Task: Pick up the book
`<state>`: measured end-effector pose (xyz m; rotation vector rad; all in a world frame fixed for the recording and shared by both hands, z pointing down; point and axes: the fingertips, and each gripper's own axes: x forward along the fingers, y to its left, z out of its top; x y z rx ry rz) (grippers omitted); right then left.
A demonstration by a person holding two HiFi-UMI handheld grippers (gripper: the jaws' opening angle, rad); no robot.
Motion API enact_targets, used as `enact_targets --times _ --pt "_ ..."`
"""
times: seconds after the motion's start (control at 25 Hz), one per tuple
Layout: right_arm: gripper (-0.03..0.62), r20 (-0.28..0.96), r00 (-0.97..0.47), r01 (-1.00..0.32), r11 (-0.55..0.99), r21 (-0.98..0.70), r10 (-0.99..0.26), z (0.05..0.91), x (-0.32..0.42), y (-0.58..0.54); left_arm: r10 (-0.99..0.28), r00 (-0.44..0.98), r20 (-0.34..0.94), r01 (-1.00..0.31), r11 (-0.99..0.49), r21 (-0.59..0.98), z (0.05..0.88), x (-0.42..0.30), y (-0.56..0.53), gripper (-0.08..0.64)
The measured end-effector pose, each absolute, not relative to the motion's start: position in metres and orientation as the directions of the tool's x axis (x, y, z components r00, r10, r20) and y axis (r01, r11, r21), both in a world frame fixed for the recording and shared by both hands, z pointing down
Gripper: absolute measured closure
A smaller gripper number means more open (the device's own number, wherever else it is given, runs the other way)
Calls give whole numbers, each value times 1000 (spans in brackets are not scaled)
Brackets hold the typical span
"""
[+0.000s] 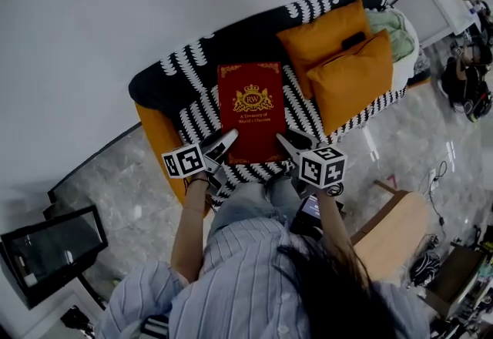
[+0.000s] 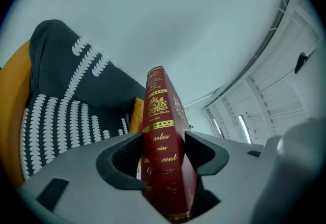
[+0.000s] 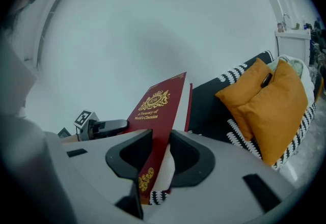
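One view, left gripper view, shows book (image 2: 163, 131) spine.

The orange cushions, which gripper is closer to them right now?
Right. The right gripper grips the red book's near right corner, on the side of the orange cushions; the left gripper grips its near left corner, with the book between.

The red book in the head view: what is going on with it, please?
A person is picking up the red book with two hand-held grippers. The left gripper is shut on the book's spine side, and the right gripper is shut on the opposite edge. Both hold it at the near end. The book seems clear of the black-and-white sofa. Two orange cushions lie untouched on the sofa to its right.
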<state>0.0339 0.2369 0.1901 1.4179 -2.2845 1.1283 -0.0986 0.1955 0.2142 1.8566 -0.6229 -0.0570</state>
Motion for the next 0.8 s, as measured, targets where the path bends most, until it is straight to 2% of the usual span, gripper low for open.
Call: enact_targets --times 0.24,0.8 --pt "472 554 -487 -851 222 -477 -676 184 43 258 -422 873 245 -374 -257 891 208 -89 214 290" --pt "472 497 -515 -839 291 -459 -699 151 73 357 -499 839 219 -387 -263 884 175 -61 319 290"
